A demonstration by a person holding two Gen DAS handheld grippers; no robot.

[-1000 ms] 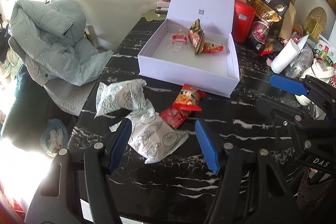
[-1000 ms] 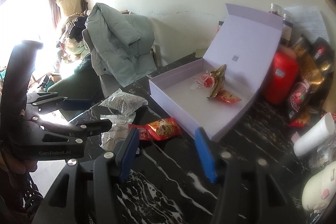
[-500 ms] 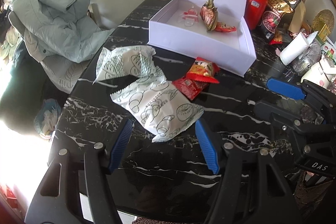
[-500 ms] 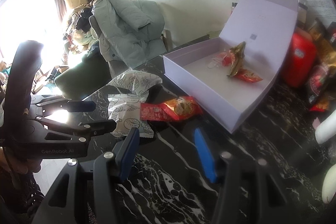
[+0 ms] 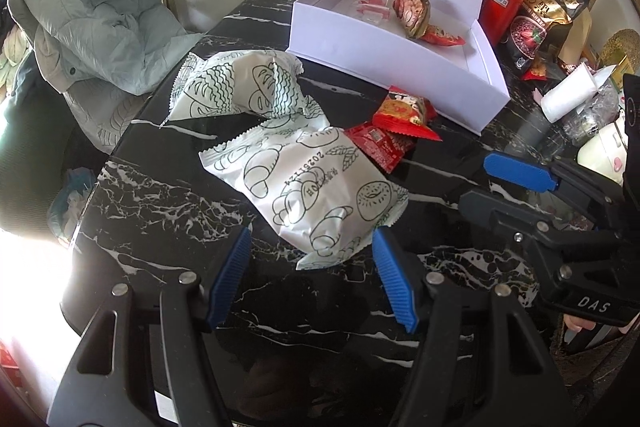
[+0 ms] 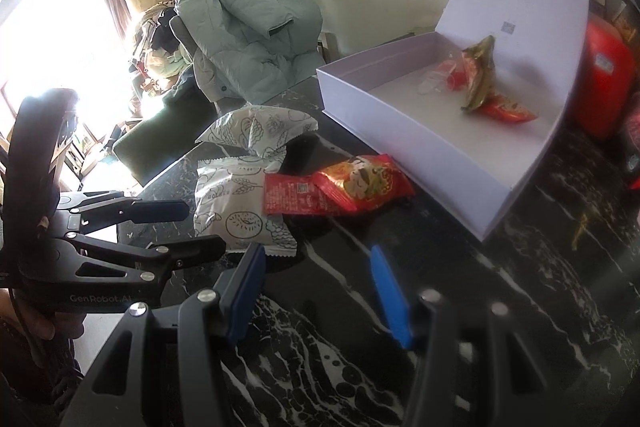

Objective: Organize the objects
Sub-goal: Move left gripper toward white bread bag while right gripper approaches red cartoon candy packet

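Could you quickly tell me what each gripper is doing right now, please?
Left gripper: open, empty, at the near edge of the white bread packet.
Right gripper: open, empty, above the table.

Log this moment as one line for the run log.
left gripper: open, at near bread packet | right gripper: open, empty | red snack packets: on table | white box: open

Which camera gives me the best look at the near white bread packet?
Left wrist: the near white bread packet lies unobstructed just ahead of the open left gripper, print readable. Right wrist shows it smaller, off to the left, partly overlapped by the red snack packet.
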